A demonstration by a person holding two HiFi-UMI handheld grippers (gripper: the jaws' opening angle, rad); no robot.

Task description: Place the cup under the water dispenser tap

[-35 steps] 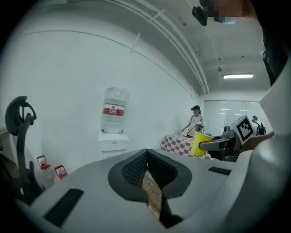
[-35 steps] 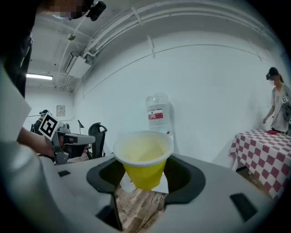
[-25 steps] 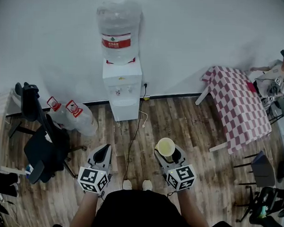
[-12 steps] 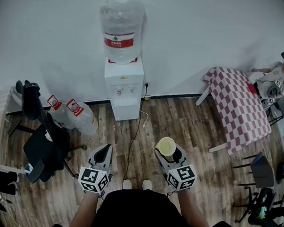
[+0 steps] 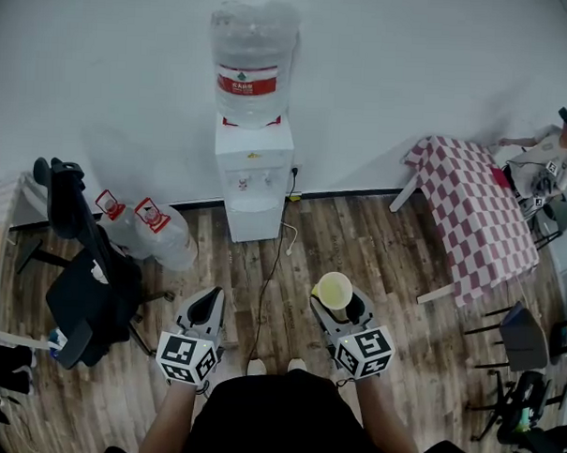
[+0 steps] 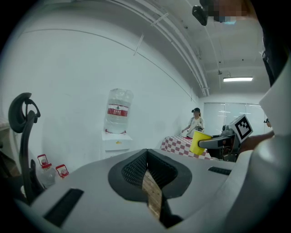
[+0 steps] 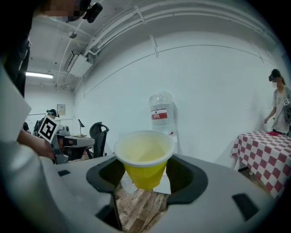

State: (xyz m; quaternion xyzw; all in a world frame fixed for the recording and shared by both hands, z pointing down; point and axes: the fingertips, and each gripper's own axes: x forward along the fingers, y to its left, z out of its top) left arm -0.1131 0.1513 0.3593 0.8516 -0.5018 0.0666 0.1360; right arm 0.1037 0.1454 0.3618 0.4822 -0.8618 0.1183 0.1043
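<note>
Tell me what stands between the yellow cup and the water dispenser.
Nothing solid. From the yellow cup in the right tool to the water dispenser there is bare wood floor. Only a thin cable lies along it; the spare water bottles lie off to the left.

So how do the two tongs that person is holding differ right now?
The right tongs are closed on a yellow cup, which stands upright with its open mouth up; the left tongs hold nothing. The right tongs' jaws stand apart round the yellow cup, while the left tongs' jaws meet at the tips. What they share: both are grey and both point toward the water dispenser.
</note>
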